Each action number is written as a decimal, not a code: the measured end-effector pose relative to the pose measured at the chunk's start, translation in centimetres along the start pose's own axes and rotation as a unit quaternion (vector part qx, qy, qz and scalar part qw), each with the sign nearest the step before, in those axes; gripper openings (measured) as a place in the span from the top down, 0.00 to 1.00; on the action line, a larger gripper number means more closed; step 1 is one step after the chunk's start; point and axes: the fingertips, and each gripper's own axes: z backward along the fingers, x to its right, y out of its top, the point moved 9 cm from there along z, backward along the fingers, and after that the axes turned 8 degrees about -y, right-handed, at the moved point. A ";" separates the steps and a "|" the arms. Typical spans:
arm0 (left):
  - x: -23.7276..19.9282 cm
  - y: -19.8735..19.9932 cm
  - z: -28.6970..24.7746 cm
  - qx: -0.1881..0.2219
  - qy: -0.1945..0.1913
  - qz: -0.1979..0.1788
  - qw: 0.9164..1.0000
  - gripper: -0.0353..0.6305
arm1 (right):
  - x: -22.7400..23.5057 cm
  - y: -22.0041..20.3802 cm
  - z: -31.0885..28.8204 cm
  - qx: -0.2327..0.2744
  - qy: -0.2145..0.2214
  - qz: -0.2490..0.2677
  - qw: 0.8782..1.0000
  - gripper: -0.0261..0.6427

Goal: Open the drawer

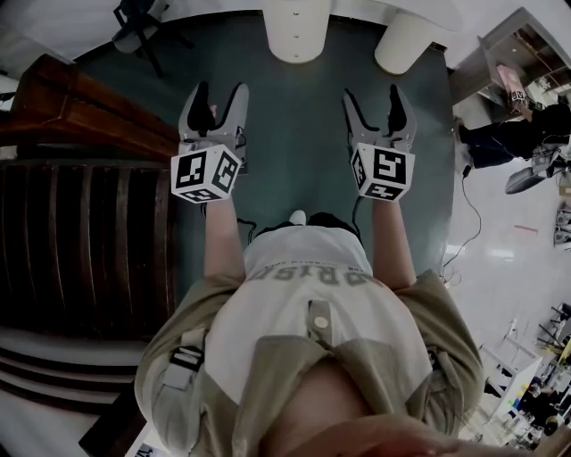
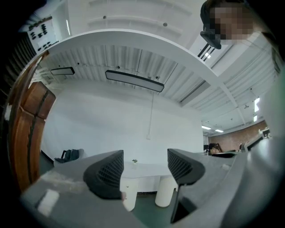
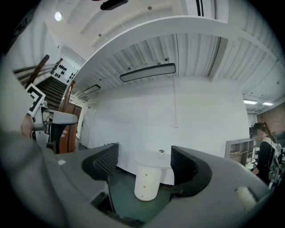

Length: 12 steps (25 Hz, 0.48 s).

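Grippers both held up in front of the person's torso, side by side, pointing to 12 o'clock in the head view. Left gripper [image 1: 220, 94]: jaws spread, nothing between them; its own view shows only the far room through the gap [image 2: 144, 167]. Right gripper [image 1: 375, 96]: jaws also spread and empty [image 3: 144, 162]. Marker cubes [image 1: 205, 174] sit on the near ends.

Drawer unit [image 1: 296, 31] is a white round pedestal at 12 o'clock in the head view, well apart from both grippers across the green floor [image 1: 294, 134]. The right gripper view frames it between the jaws [image 3: 146, 180]: three small knobs run down the front under a white tabletop [image 3: 153, 159]. Drawer seams are too small to read. Neither gripper touches it.

Second white pedestal [image 1: 406, 40] stands at 1 o'clock, just beside the first. Dark wooden staircase [image 1: 80, 107] is at 9 o'clock and a black chair [image 1: 138, 22] at 11 o'clock.
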 end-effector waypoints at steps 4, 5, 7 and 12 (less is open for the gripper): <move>-0.4 -0.4 -0.9 -0.007 -0.006 0.004 1.000 0.47 | 0.5 -0.2 -0.9 -0.004 -0.010 -0.001 1.000 0.42; -0.5 -0.6 -1.2 -0.009 -0.008 0.004 1.000 0.47 | 0.7 -0.2 -1.1 -0.004 -0.012 -0.002 1.000 0.42; -0.6 -0.9 -1.8 -0.014 -0.010 0.004 1.000 0.47 | 1.0 -0.5 -1.6 -0.007 -0.013 -0.002 1.000 0.42; -1.2 -1.8 -4.3 -0.018 -0.005 0.005 1.000 0.47 | 2.1 -2.0 -4.3 -0.020 -0.007 -0.003 1.000 0.42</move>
